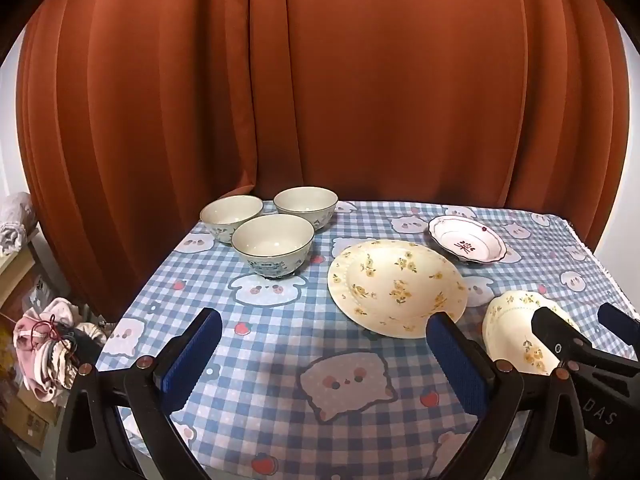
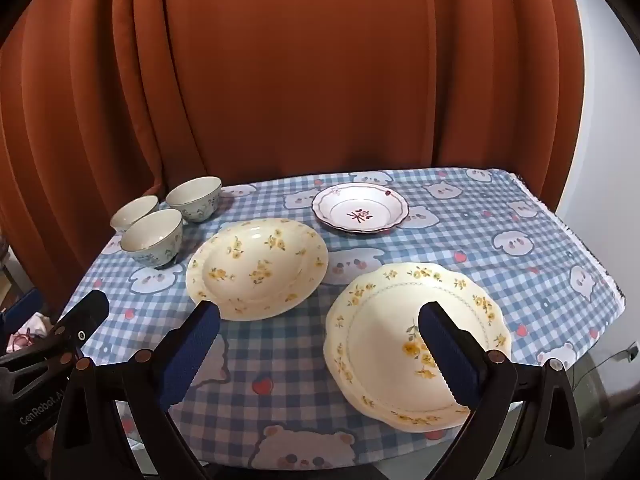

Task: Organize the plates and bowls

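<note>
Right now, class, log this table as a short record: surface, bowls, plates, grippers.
surface: table under a checked cloth
bowls: three, clustered at the far left, none stacked
plates: yellow-flowered plate mid-table; scalloped yellow plate near right; red-trimmed plate far right
left gripper: open, holding nothing
right gripper: open, holding nothing

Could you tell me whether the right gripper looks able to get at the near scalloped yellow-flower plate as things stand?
Probably yes: the right gripper hangs open, the scalloped plate lies just ahead, nothing between them or on it.
</note>
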Action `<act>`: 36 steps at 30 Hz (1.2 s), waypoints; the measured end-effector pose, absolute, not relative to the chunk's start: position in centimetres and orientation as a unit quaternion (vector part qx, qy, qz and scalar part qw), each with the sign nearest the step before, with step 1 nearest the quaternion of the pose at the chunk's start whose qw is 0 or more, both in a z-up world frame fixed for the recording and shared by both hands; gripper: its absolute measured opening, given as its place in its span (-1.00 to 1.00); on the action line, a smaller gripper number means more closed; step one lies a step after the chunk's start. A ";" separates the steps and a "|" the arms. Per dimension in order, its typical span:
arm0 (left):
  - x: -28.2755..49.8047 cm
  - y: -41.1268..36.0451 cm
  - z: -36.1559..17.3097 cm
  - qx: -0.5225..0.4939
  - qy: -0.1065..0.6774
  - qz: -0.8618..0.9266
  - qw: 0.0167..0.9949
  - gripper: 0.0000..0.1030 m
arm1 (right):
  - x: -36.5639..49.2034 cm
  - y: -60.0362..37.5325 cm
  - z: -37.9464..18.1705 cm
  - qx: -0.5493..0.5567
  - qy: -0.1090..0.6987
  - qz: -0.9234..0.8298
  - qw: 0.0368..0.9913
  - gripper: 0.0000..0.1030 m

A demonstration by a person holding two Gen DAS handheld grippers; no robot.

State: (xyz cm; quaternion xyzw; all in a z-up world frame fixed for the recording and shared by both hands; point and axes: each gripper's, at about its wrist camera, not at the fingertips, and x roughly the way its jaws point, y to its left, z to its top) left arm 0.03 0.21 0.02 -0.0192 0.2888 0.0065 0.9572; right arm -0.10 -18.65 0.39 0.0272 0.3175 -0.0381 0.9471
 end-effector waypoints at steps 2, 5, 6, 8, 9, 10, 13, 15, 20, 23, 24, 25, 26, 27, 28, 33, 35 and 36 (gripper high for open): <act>0.3 -0.1 0.3 -0.011 0.291 0.008 0.957 0.99 | -0.1 -19.0 0.5 0.030 0.316 -0.039 0.948 0.96; 0.1 -0.7 0.6 -0.001 0.291 0.014 0.957 0.99 | -0.4 -19.2 1.1 0.024 0.322 -0.038 0.946 0.96; 0.2 -0.7 0.6 -0.003 0.292 0.014 0.956 0.99 | -0.5 -19.2 1.2 0.022 0.322 -0.039 0.946 0.96; -0.1 -0.6 0.6 -0.011 0.290 0.014 0.957 0.99 | -0.6 -19.3 0.9 0.028 0.325 -0.036 0.945 0.96; -0.6 -0.7 0.2 -0.007 0.285 0.015 0.958 0.99 | -0.6 -19.3 0.9 0.025 0.325 -0.038 0.945 0.96; -0.6 -0.7 0.5 -0.010 0.286 0.016 0.958 0.99 | -0.7 -19.3 0.9 0.024 0.325 -0.037 0.945 0.96; -0.6 -0.6 0.5 -0.012 0.288 0.014 0.958 0.99 | -1.0 -19.2 1.1 0.016 0.321 -0.026 0.947 0.96; -0.7 -0.6 0.5 -0.012 0.288 0.014 0.957 0.99 | -1.0 -19.2 1.1 0.015 0.320 -0.026 0.947 0.96; -0.6 -1.0 0.4 -0.007 0.288 0.016 0.958 0.99 | -0.9 -19.5 1.0 0.019 0.322 -0.027 0.946 0.96; -0.6 -1.0 0.4 -0.007 0.288 0.016 0.957 0.99 | -0.8 -19.6 1.0 0.020 0.322 -0.028 0.946 0.96; -0.6 -1.0 0.4 -0.007 0.288 0.016 0.958 0.99 | -0.8 -19.6 0.9 0.020 0.322 -0.028 0.946 0.96; -0.6 -1.0 0.4 -0.007 0.287 0.016 0.958 0.99 | -0.8 -19.6 0.9 0.020 0.322 -0.028 0.946 0.96; -0.5 -1.0 0.4 -0.006 0.287 0.017 0.958 0.99 | -0.8 -19.6 0.9 0.019 0.322 -0.029 0.946 0.96; -0.5 -1.0 0.4 -0.006 0.287 0.018 0.958 0.99 | -0.8 -19.7 0.9 0.019 0.322 -0.029 0.946 0.96; -0.4 -1.0 0.5 -0.006 0.287 0.018 0.958 0.99 | -0.8 -19.7 0.9 0.019 0.321 -0.029 0.946 0.96; -0.4 -1.0 0.4 -0.005 0.288 0.018 0.957 0.99 | -0.8 -19.7 0.8 0.018 0.321 -0.031 0.946 0.96; -0.4 -1.0 0.4 -0.002 0.290 0.020 0.957 0.99 | -0.9 -19.8 0.7 0.019 0.321 -0.031 0.946 0.96; -0.4 -1.0 0.5 -0.001 0.292 0.020 0.956 0.99 | -0.9 -19.8 0.7 0.018 0.321 -0.031 0.946 0.96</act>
